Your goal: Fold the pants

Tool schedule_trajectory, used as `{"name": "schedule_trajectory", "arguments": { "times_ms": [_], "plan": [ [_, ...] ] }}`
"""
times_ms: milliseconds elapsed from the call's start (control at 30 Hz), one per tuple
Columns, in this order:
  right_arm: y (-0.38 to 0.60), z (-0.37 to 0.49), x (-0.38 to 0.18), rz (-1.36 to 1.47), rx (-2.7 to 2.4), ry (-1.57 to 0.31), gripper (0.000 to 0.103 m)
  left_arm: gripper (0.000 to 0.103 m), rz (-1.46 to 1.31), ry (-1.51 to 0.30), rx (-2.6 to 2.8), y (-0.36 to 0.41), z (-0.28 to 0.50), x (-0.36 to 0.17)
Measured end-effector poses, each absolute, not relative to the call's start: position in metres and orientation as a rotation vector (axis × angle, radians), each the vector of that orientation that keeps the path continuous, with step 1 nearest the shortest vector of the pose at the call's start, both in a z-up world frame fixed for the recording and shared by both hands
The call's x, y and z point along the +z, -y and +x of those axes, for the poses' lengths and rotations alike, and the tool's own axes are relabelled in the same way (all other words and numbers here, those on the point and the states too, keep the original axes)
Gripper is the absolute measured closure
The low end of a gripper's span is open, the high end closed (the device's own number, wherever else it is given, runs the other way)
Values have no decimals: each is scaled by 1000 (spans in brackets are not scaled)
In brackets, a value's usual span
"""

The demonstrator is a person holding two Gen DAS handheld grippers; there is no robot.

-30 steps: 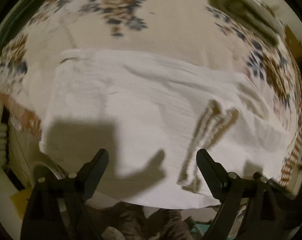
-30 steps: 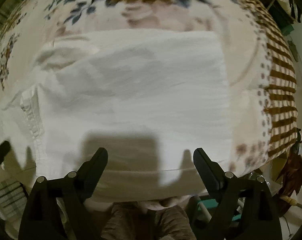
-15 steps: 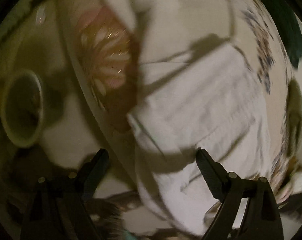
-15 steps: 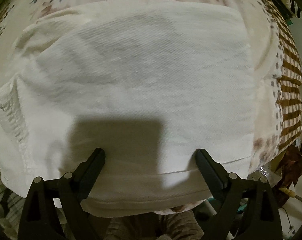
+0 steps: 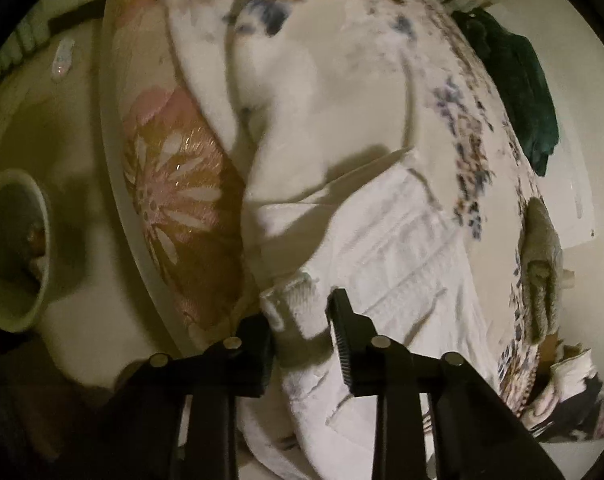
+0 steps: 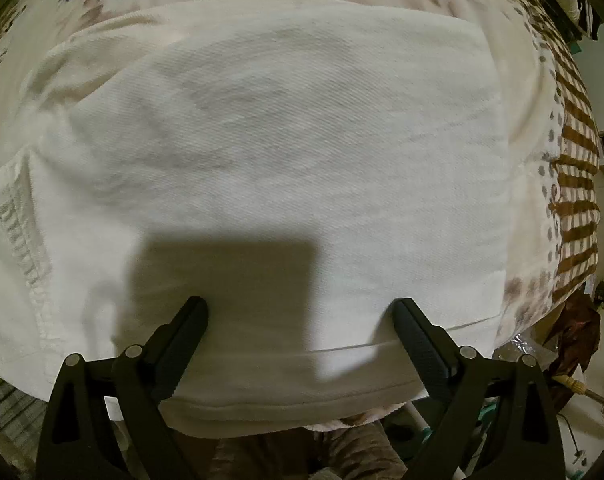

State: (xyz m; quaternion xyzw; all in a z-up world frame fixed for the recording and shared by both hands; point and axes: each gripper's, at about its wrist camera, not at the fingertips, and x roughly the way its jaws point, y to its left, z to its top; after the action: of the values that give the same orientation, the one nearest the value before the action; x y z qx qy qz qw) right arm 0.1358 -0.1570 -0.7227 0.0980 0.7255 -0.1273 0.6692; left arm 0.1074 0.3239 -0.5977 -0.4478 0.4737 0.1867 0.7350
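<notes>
Left gripper [image 5: 302,334]: lower centre of frame, jaws narrowed around the waistband corner of the white pants [image 5: 402,264]; contact unclear, cannot tell if clamped. Right gripper [image 6: 300,322]: bottom centre, jaws wide apart above pants [image 6: 270,152] spread on floral bedspread [image 6: 570,152].

— Where do your pants [image 6: 270,160] lie?
— On the bedspread [image 6: 542,128], across your right view, near edge toward you.
— And your left gripper [image 5: 302,320]?
— At the pants' waistband corner [image 5: 290,300], by the bed's side; a bowl [image 5: 18,248] sits left, a dark garment [image 5: 518,84] far right.
</notes>
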Motion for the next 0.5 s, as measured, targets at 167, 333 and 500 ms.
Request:
{"name": "schedule_trajectory", "arguments": {
  "times_ms": [167,333,500],
  "plan": [
    [158,136,-720,214,-277,-1641,7,74,-959,-1027,431,-318,110,-574],
    [162,136,-721,213,-282,-1644,4,90,-809,-959,460,-305,103,-543],
    [161,139,-722,214,-292,-1651,4,92,-804,-917,431,-309,113,-541]
  ]
}}
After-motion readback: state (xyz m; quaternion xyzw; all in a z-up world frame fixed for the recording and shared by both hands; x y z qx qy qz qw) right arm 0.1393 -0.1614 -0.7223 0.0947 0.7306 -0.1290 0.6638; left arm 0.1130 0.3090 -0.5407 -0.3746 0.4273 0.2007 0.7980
